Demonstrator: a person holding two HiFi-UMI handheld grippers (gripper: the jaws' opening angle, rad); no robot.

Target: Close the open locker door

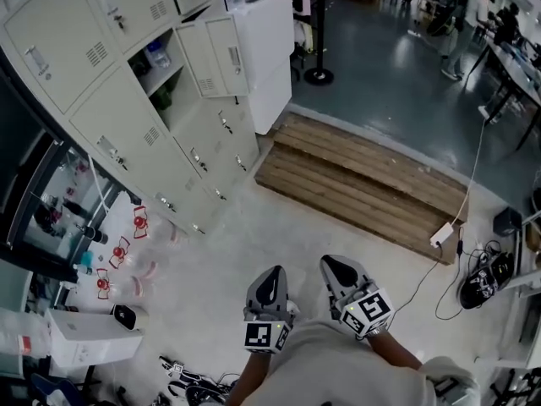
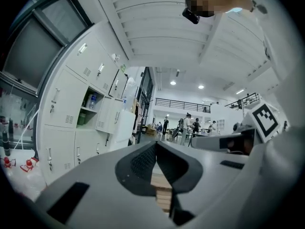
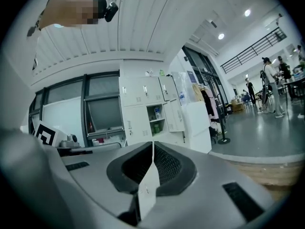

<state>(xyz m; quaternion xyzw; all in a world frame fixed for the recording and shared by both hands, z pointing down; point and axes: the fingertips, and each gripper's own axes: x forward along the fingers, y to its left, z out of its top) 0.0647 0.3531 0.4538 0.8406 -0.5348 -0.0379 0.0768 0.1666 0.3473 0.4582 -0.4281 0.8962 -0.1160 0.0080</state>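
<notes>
locker door (image 1: pixel 221 57): open, far left, swung out from locker bank (image 1: pixel 127 134), bottle (image 1: pixel 157 54) on shelf behind it
left gripper (image 1: pixel 273 274): fingers closed tip to tip, empty, near side, well apart from door
right gripper (image 1: pixel 338 267): fingers closed, empty, just beside left gripper

Wooden platform (image 1: pixel 363 184) lies on pale floor (image 1: pixel 245 260)

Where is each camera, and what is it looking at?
Head view: on the person's head, facing steeply down; shows left claw, right claw, lockers.
Left gripper view: rides the left claw, facing along its shut jaws toward the lockers.
Right gripper view: rides the right claw, same way.
Shared: all show the open locker door.
</notes>
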